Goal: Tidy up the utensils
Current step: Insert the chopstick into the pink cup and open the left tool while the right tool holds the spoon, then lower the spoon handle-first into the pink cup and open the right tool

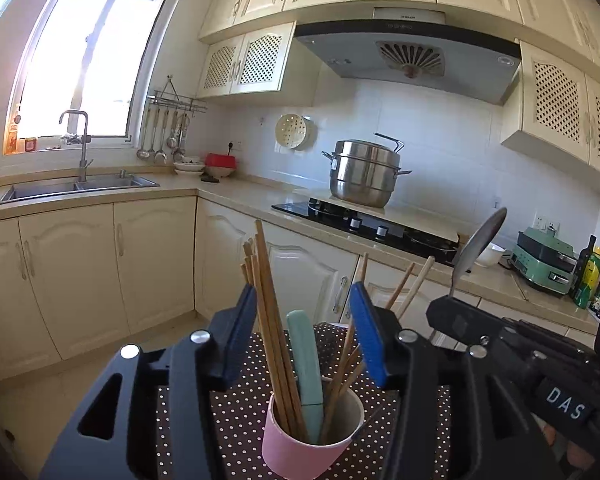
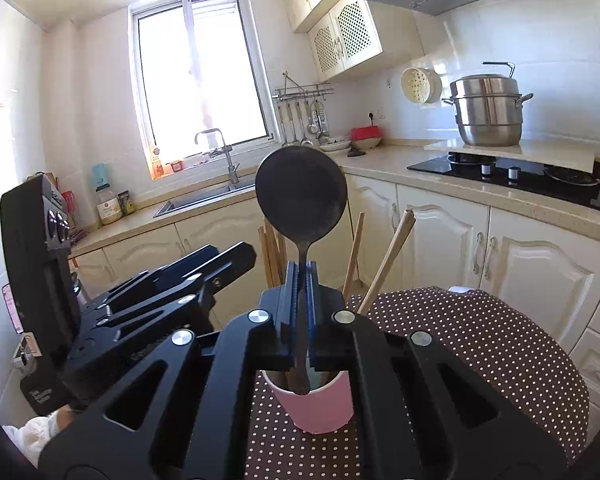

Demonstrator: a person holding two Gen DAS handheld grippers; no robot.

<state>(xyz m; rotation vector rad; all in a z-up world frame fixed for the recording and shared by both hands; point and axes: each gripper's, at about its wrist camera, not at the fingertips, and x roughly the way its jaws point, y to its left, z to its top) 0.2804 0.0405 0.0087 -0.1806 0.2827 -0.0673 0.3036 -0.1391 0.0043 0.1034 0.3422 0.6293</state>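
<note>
Spoon [image 2: 301, 200] upright, clamped by right gripper [image 2: 301, 280] above cup [image 2: 320, 410].

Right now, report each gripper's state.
Left gripper: open, holding nothing.
Right gripper: closed on the spoon handle, above the pink cup.

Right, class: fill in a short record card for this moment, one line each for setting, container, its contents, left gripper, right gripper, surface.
setting: home kitchen
container: pink cup, upright
contents: wooden chopsticks, pale green utensil
left gripper: open, fingers either side of the utensils, gripping nothing
right gripper: shut on spoon by its handle, bowl up, handle end over the cup
surface: brown polka-dot cloth
</note>
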